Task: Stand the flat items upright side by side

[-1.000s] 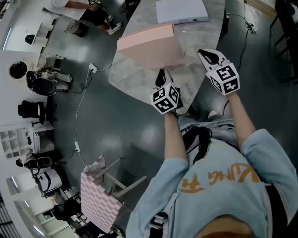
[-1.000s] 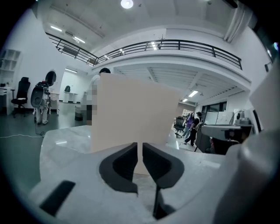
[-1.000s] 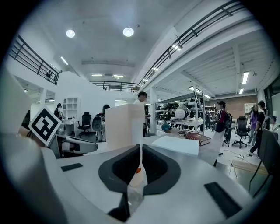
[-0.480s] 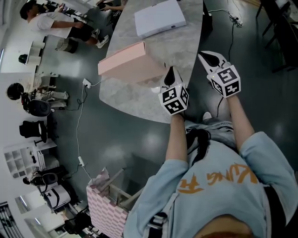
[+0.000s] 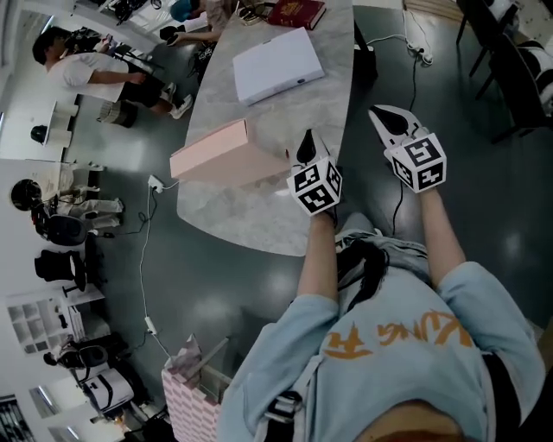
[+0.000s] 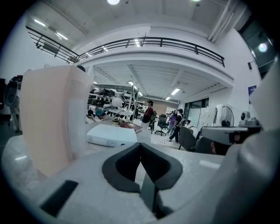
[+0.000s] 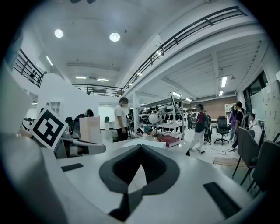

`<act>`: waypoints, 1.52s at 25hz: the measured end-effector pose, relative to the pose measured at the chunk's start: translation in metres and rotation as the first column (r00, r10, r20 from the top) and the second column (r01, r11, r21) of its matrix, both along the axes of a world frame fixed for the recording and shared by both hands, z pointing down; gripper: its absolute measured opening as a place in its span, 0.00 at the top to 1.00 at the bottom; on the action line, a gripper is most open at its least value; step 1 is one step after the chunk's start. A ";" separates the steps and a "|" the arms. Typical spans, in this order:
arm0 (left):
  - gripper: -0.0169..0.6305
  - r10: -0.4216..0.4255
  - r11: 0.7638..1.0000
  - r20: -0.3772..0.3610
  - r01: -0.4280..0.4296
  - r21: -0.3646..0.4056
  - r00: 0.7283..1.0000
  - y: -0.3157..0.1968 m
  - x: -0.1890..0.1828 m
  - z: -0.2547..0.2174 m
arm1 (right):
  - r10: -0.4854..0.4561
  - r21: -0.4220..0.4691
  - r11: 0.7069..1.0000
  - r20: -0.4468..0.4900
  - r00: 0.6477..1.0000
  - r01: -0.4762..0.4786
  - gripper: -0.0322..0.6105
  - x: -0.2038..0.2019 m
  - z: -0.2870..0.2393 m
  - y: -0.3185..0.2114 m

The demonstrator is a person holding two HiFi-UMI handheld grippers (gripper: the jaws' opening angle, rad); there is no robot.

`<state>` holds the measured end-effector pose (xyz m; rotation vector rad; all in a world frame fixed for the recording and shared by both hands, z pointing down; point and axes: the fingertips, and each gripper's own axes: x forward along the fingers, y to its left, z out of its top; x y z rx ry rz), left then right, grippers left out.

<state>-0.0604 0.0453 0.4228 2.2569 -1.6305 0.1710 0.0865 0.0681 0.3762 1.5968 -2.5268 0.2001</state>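
Pressing together on nothing, both pairs of jaws are closed: the left gripper (image 5: 304, 143) and the right gripper (image 5: 385, 117) are empty. Just beside the left gripper, one pale pink flat cardboard box (image 5: 223, 154) appears to stand upright on the grey marbled table (image 5: 251, 216). Farther along lie one white flat box (image 5: 276, 65) and one dark red book (image 5: 296, 13).

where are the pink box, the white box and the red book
pink box (image 5: 216, 148), head view, middle of its broad face
white box (image 5: 276, 65), head view, middle of its top face
red book (image 5: 296, 12), head view, its cover
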 end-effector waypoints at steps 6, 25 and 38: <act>0.96 -0.044 0.999 -0.013 0.044 0.007 0.999 -0.036 0.020 -0.011 | 0.041 -0.004 0.999 0.000 0.999 -0.041 0.95 0.039 -0.009 -0.024; 0.96 -0.312 0.948 -0.079 0.305 -0.086 0.947 -0.185 0.000 0.034 | -0.171 -0.081 0.983 -0.074 0.983 0.165 0.95 0.041 0.014 -0.209; 0.96 -0.494 0.869 -0.105 0.485 -0.100 0.863 -0.223 -0.058 0.035 | -0.399 -0.077 0.917 -0.119 0.909 0.392 0.95 -0.038 0.003 -0.289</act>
